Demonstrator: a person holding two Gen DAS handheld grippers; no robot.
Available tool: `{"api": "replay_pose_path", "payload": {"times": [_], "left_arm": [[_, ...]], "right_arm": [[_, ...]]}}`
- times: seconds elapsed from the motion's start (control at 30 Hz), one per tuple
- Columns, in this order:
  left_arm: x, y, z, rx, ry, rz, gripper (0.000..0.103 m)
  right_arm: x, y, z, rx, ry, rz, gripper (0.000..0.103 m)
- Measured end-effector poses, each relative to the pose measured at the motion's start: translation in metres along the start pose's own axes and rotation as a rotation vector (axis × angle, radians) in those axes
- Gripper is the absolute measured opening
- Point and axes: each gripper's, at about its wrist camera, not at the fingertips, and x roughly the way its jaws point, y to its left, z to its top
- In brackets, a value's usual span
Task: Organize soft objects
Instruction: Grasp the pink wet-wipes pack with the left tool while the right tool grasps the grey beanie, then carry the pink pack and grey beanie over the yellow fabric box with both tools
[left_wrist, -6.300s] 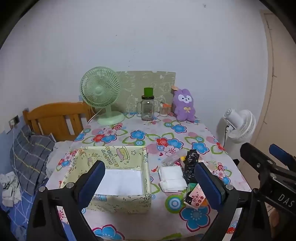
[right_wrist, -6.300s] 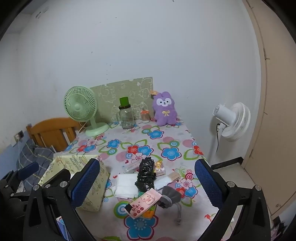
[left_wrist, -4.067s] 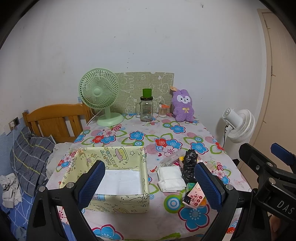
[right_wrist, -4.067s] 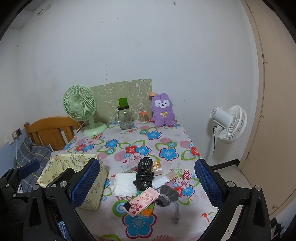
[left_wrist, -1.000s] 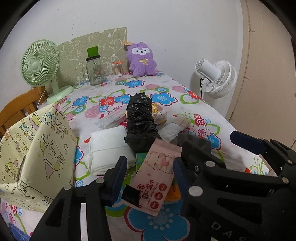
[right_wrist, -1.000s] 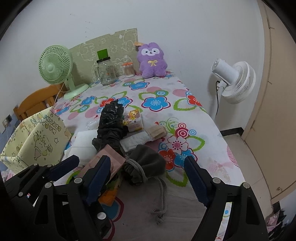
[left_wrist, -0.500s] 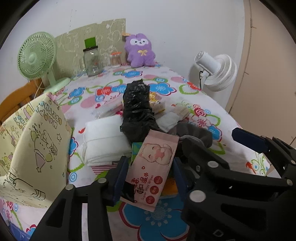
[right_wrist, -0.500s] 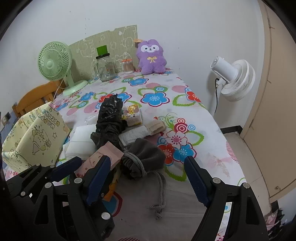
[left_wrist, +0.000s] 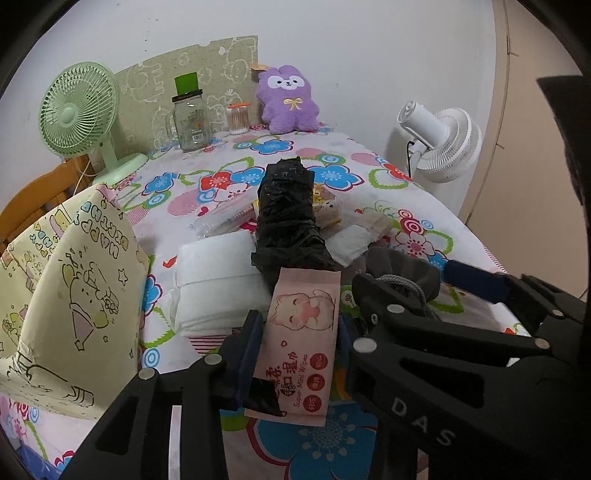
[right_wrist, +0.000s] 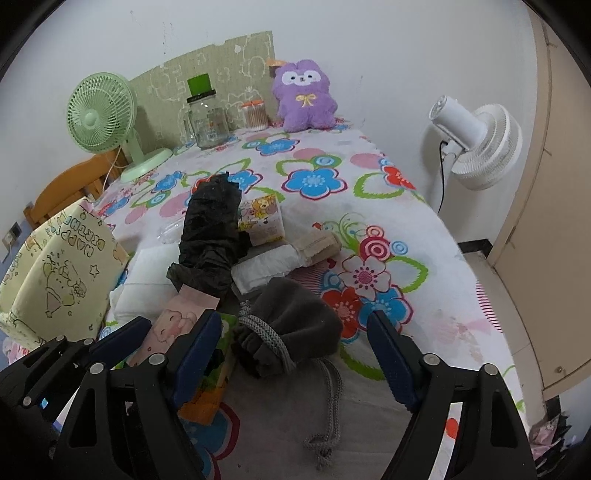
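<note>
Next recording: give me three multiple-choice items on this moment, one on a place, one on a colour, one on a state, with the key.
1. Where is the yellow patterned box? A left of the pile B behind the jar C on the floor
2. What colour is the plush toy? A green B purple C orange
3. What are the left tongs doing? A hanging open B closed on the pink wipes pack C gripping the grey pouch

Key: 1 A, it stands at the table's left edge. 2 B, purple body. 3 B, blue pads press both pack sides; the right tongs straddle the pouch, open.
</note>
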Motion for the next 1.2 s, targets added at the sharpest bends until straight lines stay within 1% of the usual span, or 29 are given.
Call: {"api": "replay_pose_path", "payload": {"times": [0.03, 0.07, 0.1, 0.3, 0.7, 1.2], "left_arm": [[0.001, 0.000, 0.000, -0.001, 0.003, -0.001, 0.042], [0.002, 0.000, 0.000, -0.004, 0.007, -0.004, 0.042], [0.003, 0.001, 0.000, -0.005, 0.009, -0.006, 0.042], [0.001, 0.000, 0.002, -0.008, 0.007, -0.015, 0.040], [-0.020, -0.001, 0.014, -0.003, -0.043, -0.023, 0.040], [-0.061, 0.003, 0.040, -0.006, -0.139, -0.025, 0.040]], "right_arm": [[0.002, -0.001, 0.000, 0.004, 0.007, 0.011, 0.074], [0.004, -0.001, 0.000, 0.008, 0.013, 0.013, 0.067], [0.005, 0.000, -0.001, 0.011, 0.020, 0.022, 0.064], [0.002, 0.002, 0.001, 0.011, 0.013, 0.022, 0.057], [-0.021, 0.008, 0.010, -0.008, -0.044, 0.019, 0.054], [-0.069, 0.021, 0.037, -0.026, -0.142, -0.019, 0.054]]}}
